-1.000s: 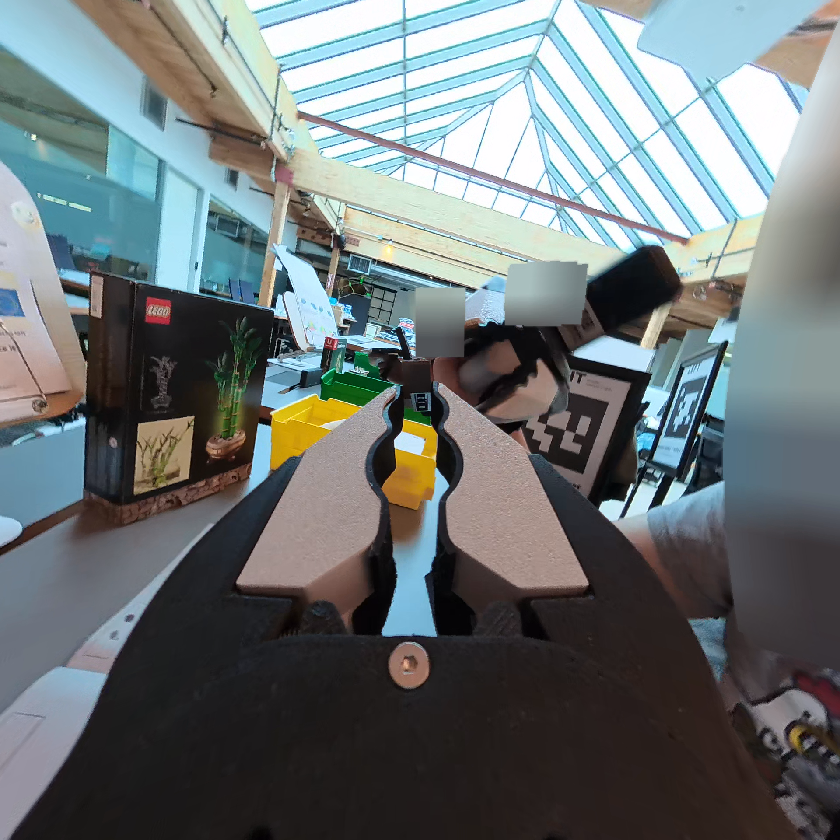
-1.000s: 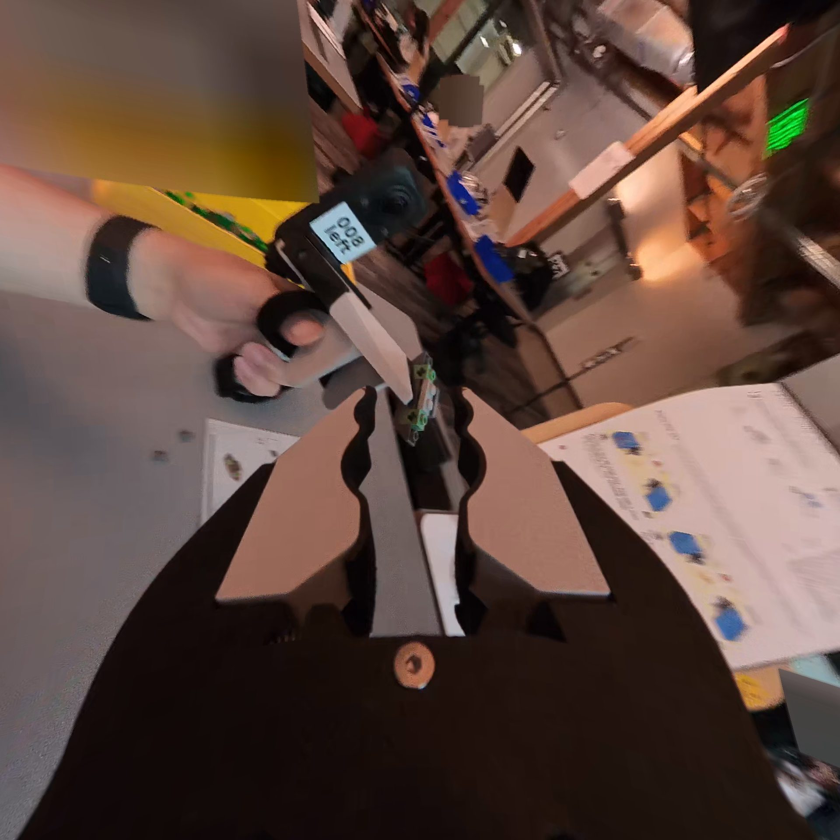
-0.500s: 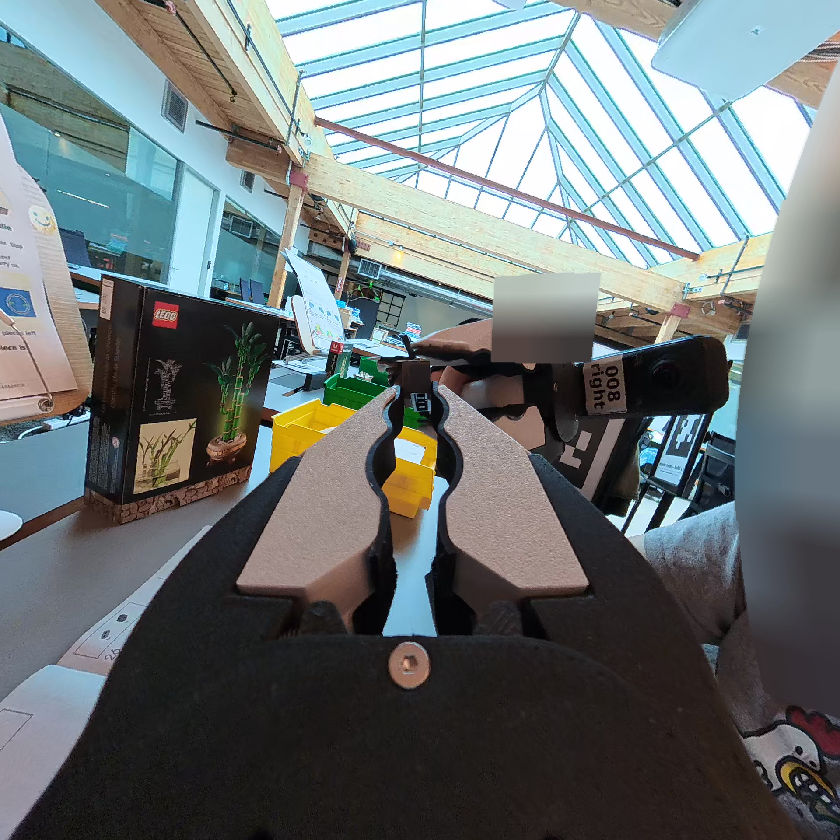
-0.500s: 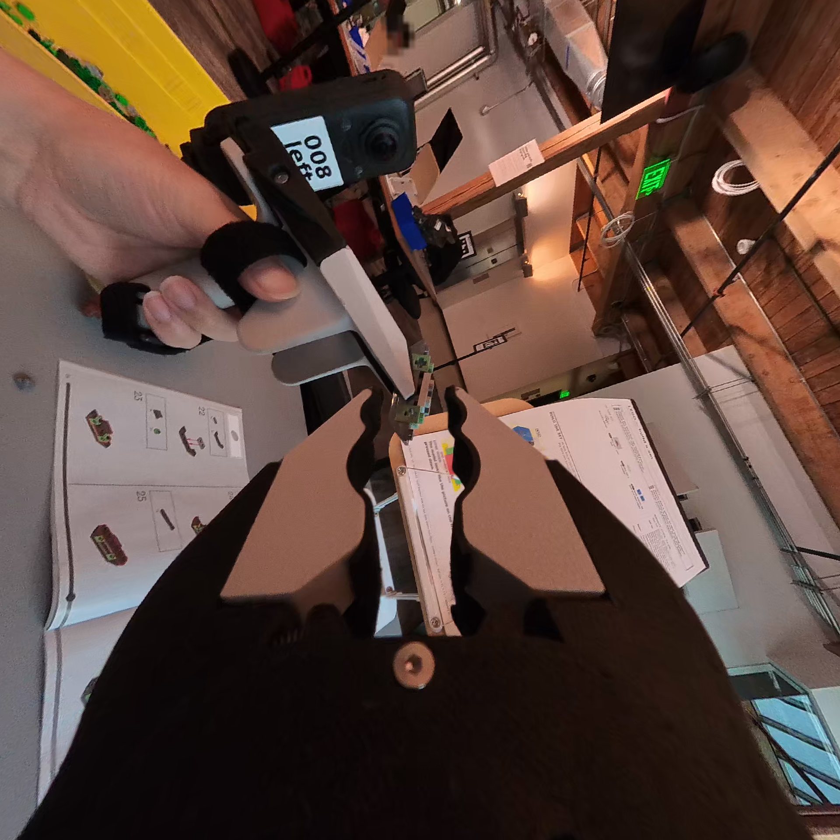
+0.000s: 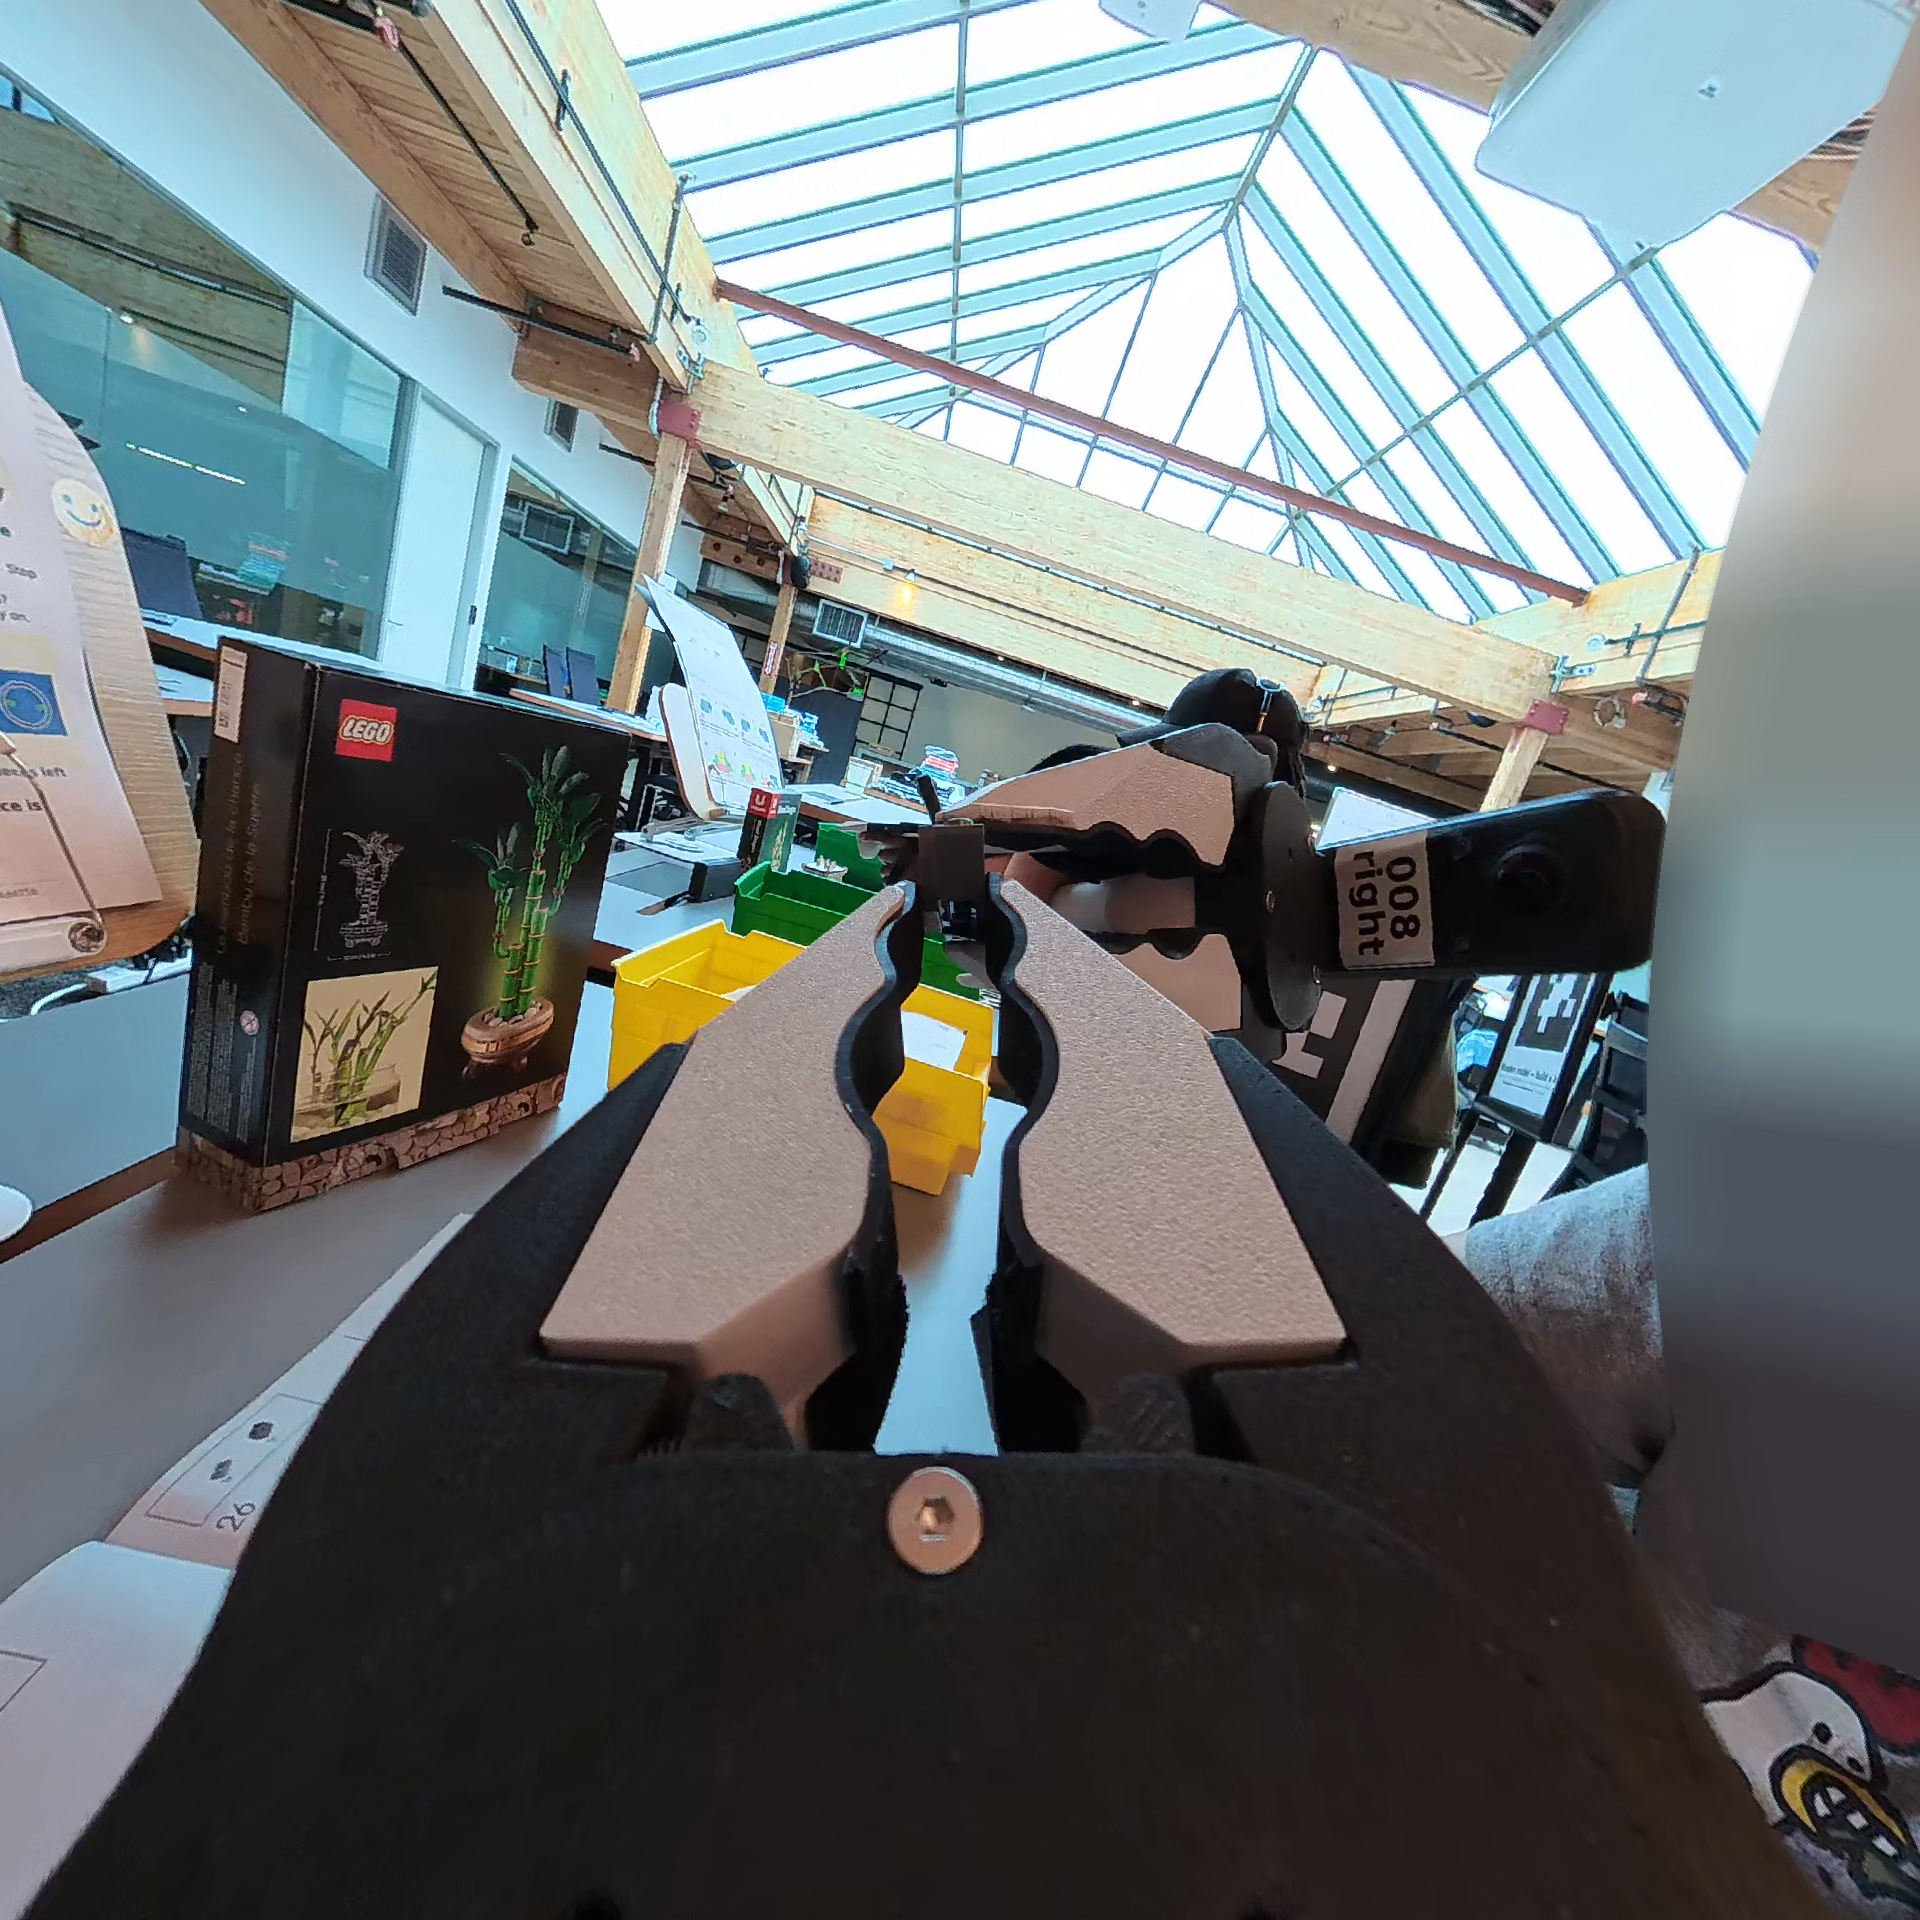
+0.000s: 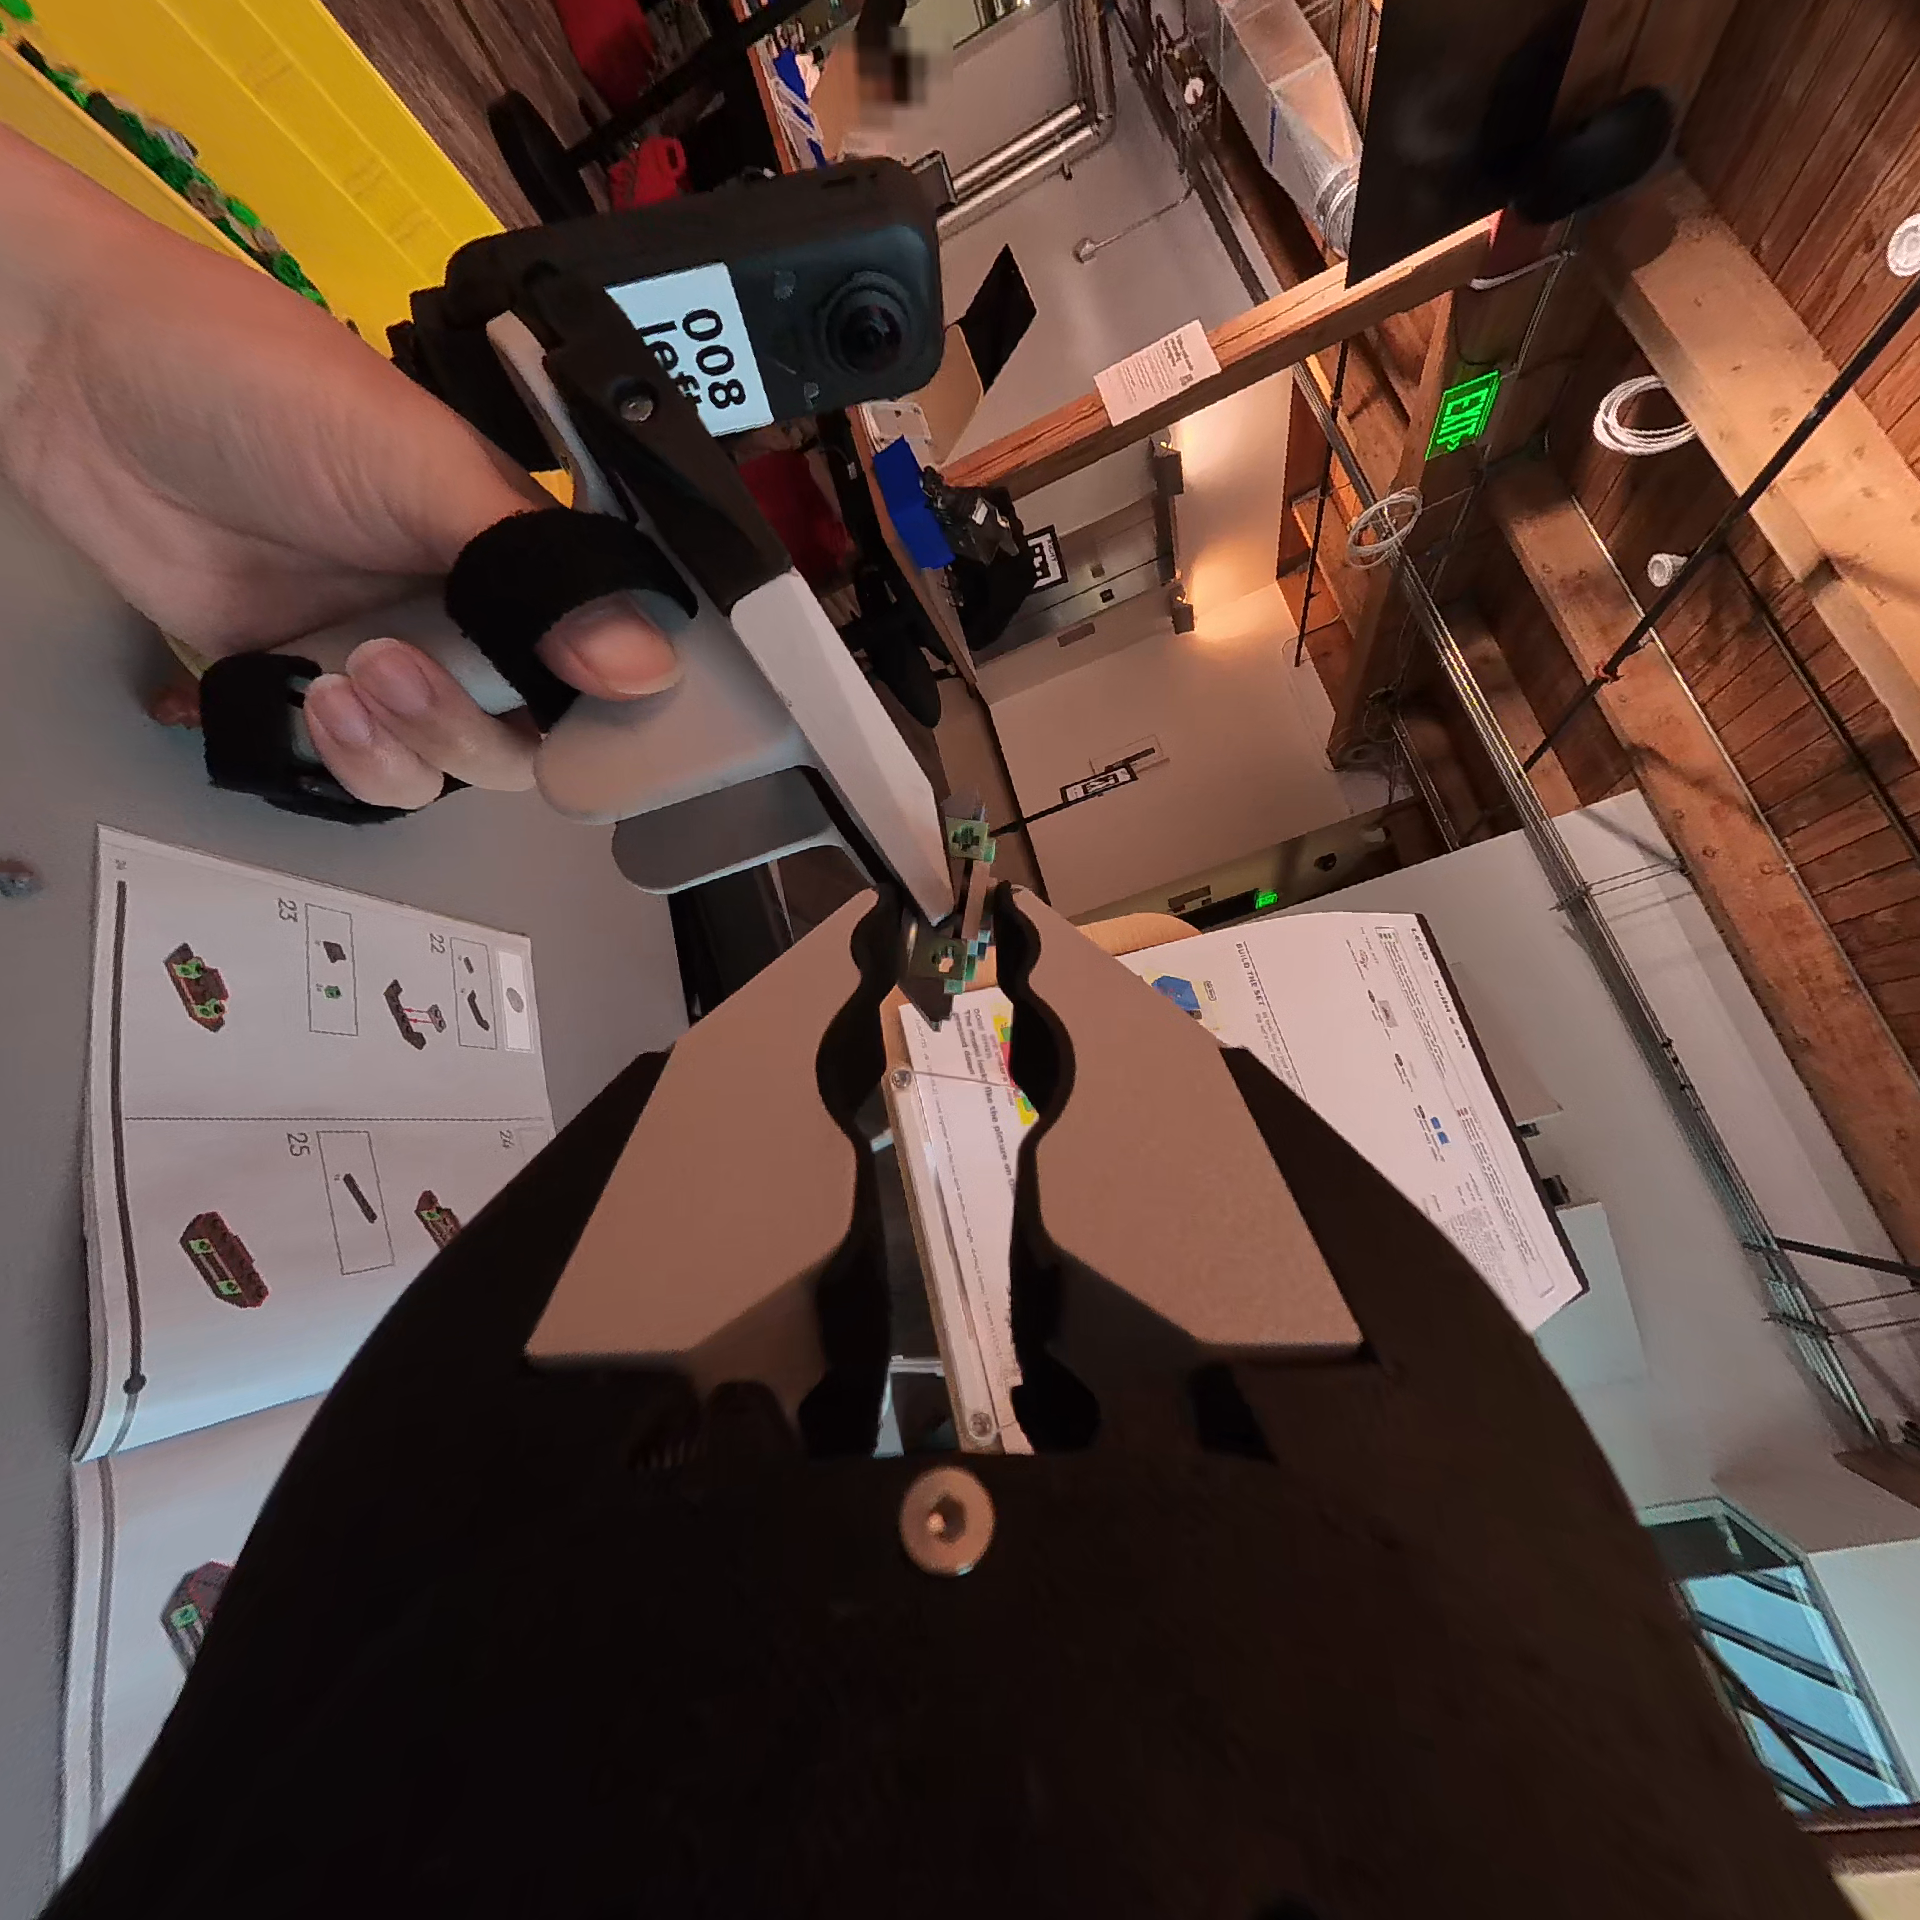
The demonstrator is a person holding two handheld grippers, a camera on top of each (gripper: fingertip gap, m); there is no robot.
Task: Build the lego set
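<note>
Two hand-held grippers with tan fingers and black bodies are raised above the grey table (image 5: 125, 1320) and brought tip to tip around one small lego build. In the left wrist view, the left gripper (image 5: 951, 896) is seen with its jaws drawn close, pinching the small dark-brown lego assembly (image 5: 948, 858) at the very tips. The right gripper (image 5: 971, 821) is seen lying sideways across the view, its tips at the same brown piece from above and from the right.

In the right wrist view, the right gripper (image 6: 943, 902) is shown with its jaws narrowed around the same assembly (image 6: 961, 914), whose green studded pieces are visible there; whether the piece is truly clamped by this gripper cannot be told. The left gripper (image 6: 930, 904) is held by a person's hand (image 6: 260, 499), with black straps looped over the fingers, and its pale finger meets the lego piece between the right gripper's tips.

An open white instruction booklet (image 6: 301, 1122) is laid flat on the table below the hand. A black lego box printed with a bamboo plant (image 5: 395, 935) is stood upright on the table to the left, and a yellow plastic bin (image 5: 727, 987) and a green plastic bin (image 5: 790, 904) are set behind the left gripper.
</note>
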